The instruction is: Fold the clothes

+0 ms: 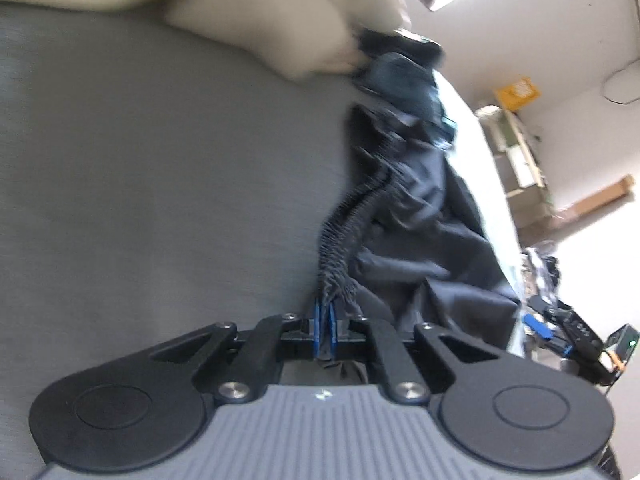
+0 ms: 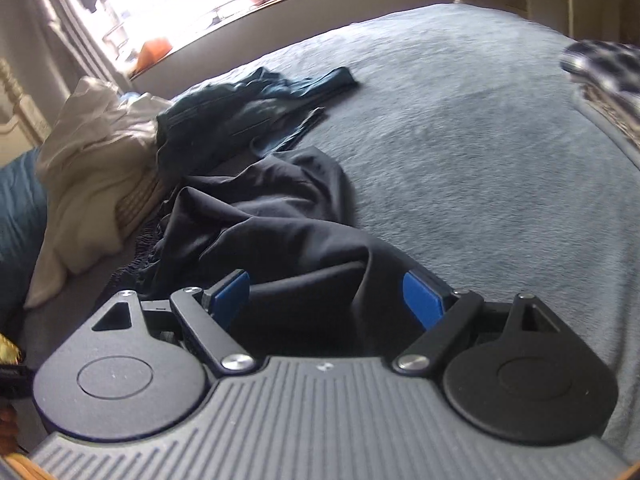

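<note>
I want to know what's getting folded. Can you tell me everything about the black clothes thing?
The black garment lies crumpled on the grey bed cover, its thin, smooth fabric full of folds. One edge is a gathered, stretchy band. The left gripper has its jaws shut on that band, while the right gripper sits open around another fold. It touches a cream garment and a teal one.

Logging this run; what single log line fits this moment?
stage: grasping garment | left gripper: shut on black garment waistband | right gripper: open, fingers straddling black garment | surface: grey bedspread
</note>
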